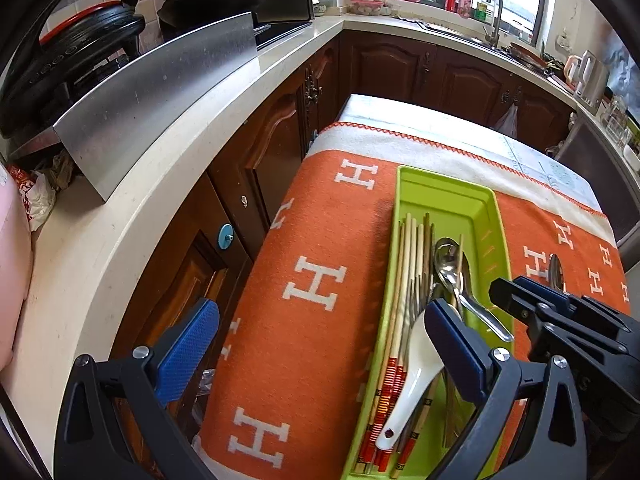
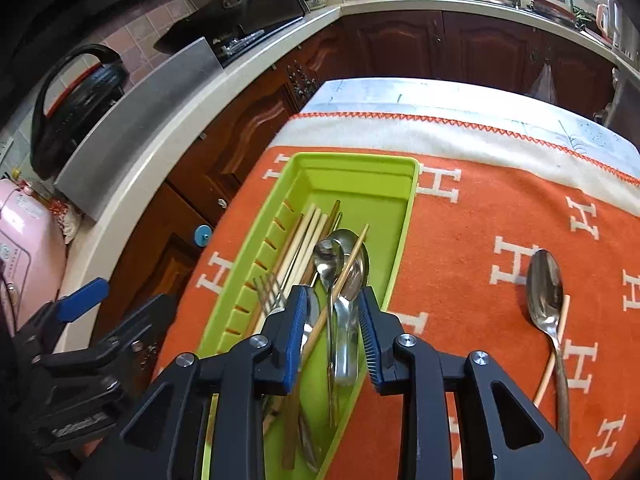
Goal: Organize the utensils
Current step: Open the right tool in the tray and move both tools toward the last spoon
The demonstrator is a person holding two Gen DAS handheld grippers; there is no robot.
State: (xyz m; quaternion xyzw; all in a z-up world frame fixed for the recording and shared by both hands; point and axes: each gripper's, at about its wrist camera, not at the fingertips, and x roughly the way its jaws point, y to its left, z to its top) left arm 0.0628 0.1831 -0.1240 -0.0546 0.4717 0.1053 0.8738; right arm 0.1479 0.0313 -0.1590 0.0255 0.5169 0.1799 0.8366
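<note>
A lime-green utensil tray (image 1: pixel 440 192) (image 2: pixel 352 160) lies on an orange cloth with white H letters (image 1: pixel 320 240). In it are several chopsticks (image 1: pixel 404 264), a white ceramic spoon (image 1: pixel 416 368), metal spoons (image 2: pixel 332 260) and a fork (image 2: pixel 268 288). My left gripper (image 1: pixel 320 320) stands wide open over the cloth, its right pad above the tray's near end, nothing between its fingers. My right gripper (image 2: pixel 334 300) hovers over the tray, its pads slightly apart on either side of the metal spoon handles and one chopstick, without pressing them. A loose metal spoon (image 2: pixel 544 292) and a pale chopstick (image 2: pixel 556 352) lie on the cloth to the right.
A pale L-shaped counter (image 1: pixel 168 168) with dark wooden cabinets (image 1: pixel 272 152) runs along the left and back. On it stand a steel plate (image 1: pixel 160 96), a black cooker (image 1: pixel 80 40) and a pink appliance (image 2: pixel 24 240). A sink and tap (image 1: pixel 494 16) sit by the window.
</note>
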